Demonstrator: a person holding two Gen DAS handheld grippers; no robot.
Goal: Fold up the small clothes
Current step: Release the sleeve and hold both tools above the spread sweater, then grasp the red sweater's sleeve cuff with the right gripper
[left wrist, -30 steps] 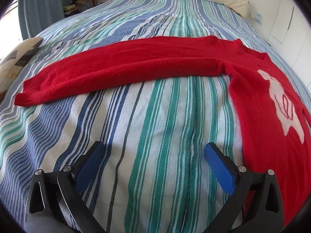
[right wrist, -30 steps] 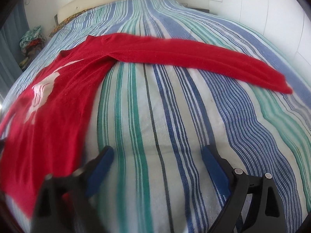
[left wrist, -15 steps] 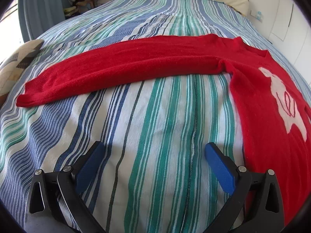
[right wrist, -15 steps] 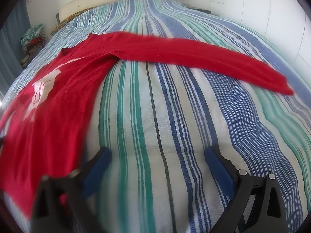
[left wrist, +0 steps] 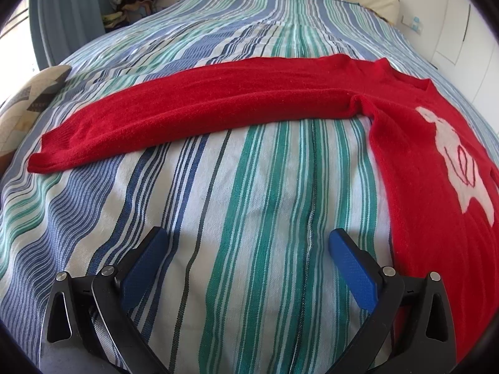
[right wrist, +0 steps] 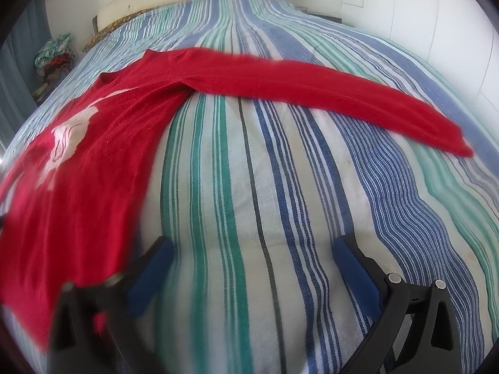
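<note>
Sweater, red knitted with white animal motif (left wrist: 436,168), lay flat on striped bedspread (left wrist: 249,187), sleeves spread wide. Looked soft, light, limp (would sag if pinched). Best hold judged: cuff (right wrist: 458,143). Left gripper (left wrist: 246,243) spread, empty; right gripper (right wrist: 249,249) opening, nothing between.

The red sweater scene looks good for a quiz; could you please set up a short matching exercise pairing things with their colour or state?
Things:
1. sweater
2. bedspread
3. left gripper
4. motif on sweater

Descriptions:
A. white
B. open, nothing between the pads
C. red, sleeve stretched out flat
D. blue, green and white stripes

Pairs: 1-C, 2-D, 3-B, 4-A
</note>
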